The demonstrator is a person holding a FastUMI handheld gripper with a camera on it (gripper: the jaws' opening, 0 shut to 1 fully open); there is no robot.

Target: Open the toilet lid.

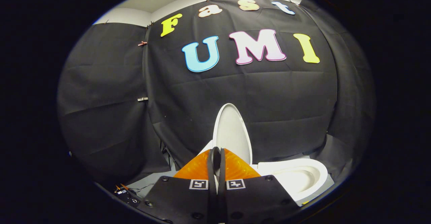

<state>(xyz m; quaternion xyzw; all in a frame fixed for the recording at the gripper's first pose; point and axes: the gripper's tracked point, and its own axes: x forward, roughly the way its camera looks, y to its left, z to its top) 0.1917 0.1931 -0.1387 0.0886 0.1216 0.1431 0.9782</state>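
Hand-held gripper (216, 156) looks closed and empty; toilet lid (232, 133) stands upright beyond it, its base hidden.

Gripper-mounted fisheye — forward along closed jaws, close above the raised toilet lid (231, 133).

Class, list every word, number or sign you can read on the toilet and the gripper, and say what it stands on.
Toilet lid, raised, and bowl: no text.
Gripper, fingers closed just before the lid: two square coded markers, patterns, not words.
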